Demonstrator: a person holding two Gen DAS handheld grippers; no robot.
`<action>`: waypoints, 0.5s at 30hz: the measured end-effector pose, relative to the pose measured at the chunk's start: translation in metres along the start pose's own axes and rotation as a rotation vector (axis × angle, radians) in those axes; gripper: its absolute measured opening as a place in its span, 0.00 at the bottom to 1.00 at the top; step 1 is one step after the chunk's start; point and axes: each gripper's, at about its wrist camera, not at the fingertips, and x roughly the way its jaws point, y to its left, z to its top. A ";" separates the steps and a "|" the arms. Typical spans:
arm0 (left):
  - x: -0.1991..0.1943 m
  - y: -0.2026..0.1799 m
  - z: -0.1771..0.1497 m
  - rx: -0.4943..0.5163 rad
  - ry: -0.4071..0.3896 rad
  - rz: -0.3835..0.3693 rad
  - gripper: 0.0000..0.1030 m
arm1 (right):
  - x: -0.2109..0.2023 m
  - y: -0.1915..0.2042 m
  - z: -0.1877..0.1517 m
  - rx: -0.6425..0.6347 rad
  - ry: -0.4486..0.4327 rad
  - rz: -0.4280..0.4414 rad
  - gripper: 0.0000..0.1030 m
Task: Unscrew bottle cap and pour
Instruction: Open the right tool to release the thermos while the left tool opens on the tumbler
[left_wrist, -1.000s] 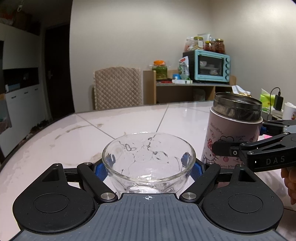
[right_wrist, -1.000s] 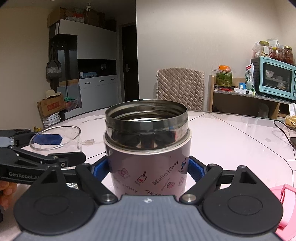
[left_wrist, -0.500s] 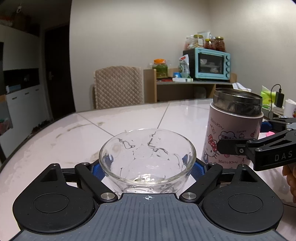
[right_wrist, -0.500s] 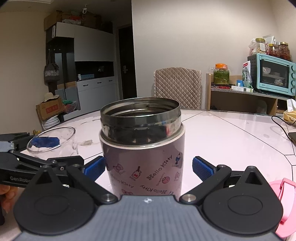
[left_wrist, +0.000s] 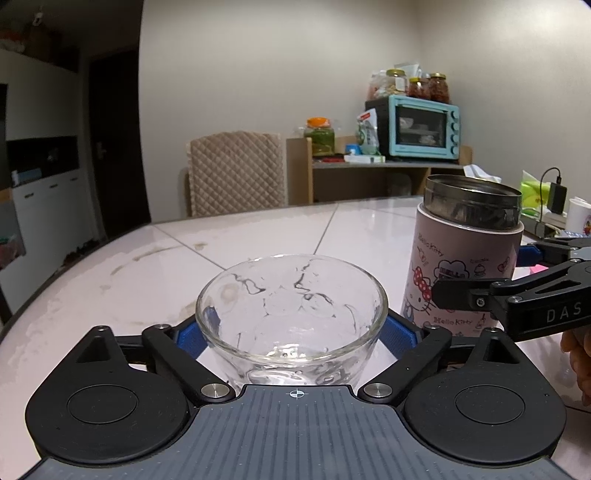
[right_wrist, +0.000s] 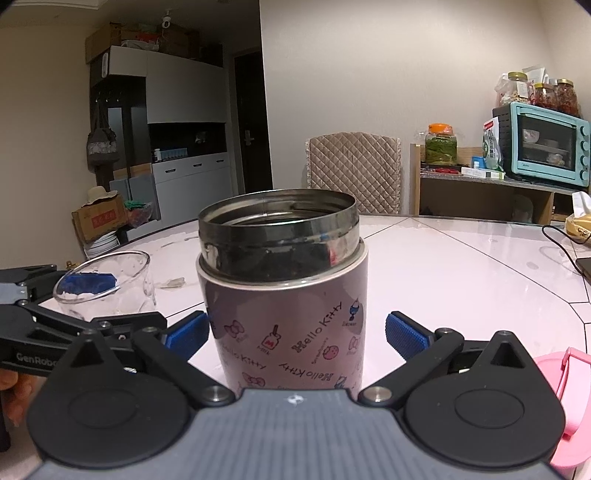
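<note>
Left gripper (left_wrist: 295, 332): fingers clamped on glass bowl (left_wrist: 291, 314), steadying it on counter (left_wrist: 258, 236) as receiver.
Right gripper (right_wrist: 295, 332): fingers spread, clear of uncapped flask (right_wrist: 284, 295).
Flask: upright, right of bowl.
Pink cap (right_wrist: 565, 391): near right.

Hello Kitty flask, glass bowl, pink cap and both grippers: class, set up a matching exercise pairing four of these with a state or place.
Things:
1. Hello Kitty flask
2. glass bowl
3. pink cap
4. right gripper

States:
a. lying on the table at the right edge of the right wrist view
b. blue pads open, one apart from the flask wall
c. uncapped, upright
d. held between the left gripper's blue pads

Pairs: 1-c, 2-d, 3-a, 4-b
</note>
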 end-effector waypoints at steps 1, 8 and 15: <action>0.000 0.000 0.000 0.000 0.000 0.002 1.00 | 0.000 0.000 0.000 0.001 -0.001 -0.003 1.00; -0.004 -0.002 -0.001 0.019 0.006 0.006 1.00 | -0.002 0.000 -0.001 -0.002 -0.003 -0.014 1.00; -0.008 -0.002 -0.003 0.024 0.011 0.014 1.00 | -0.005 0.002 0.000 0.000 -0.007 -0.015 1.00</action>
